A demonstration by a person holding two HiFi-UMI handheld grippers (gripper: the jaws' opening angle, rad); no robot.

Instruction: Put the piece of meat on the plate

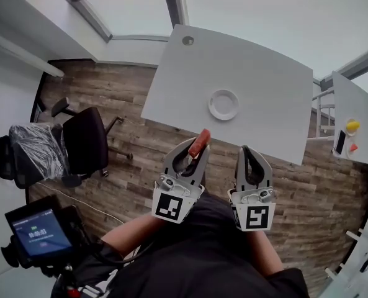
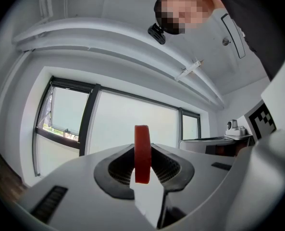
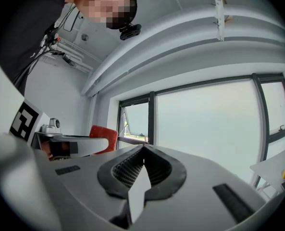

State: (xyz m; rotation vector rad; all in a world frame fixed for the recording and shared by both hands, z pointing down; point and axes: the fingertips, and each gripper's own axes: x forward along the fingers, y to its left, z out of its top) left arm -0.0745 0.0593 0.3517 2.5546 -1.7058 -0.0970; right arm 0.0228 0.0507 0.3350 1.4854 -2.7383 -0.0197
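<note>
From where I stand, the meat (image 1: pixel 201 139) is in the left gripper (image 1: pixel 195 148), pinched between jaws that are only partly closed on it. It is a red slab held on edge. The left gripper view shows it as a thin upright strip between the pads, and from above its long axis pokes out past the tips, slanting toward the far right. The right gripper (image 1: pixel 246 149) sits just beside it on the right, jaws together with nothing in them. Both point level and hang over the wooden floor, short of the near edge of the table (image 1: pixel 258 79). The plate (image 1: pixel 212 105) is empty and lies on that table, far of the grippers and about between their two lines, a little right of the left one. The left gripper looks slightly nearer to it and has the load anyway. I'd judge the coming move to be a reach away and a touch rightward, over the table edge, then down onto the plate
</note>
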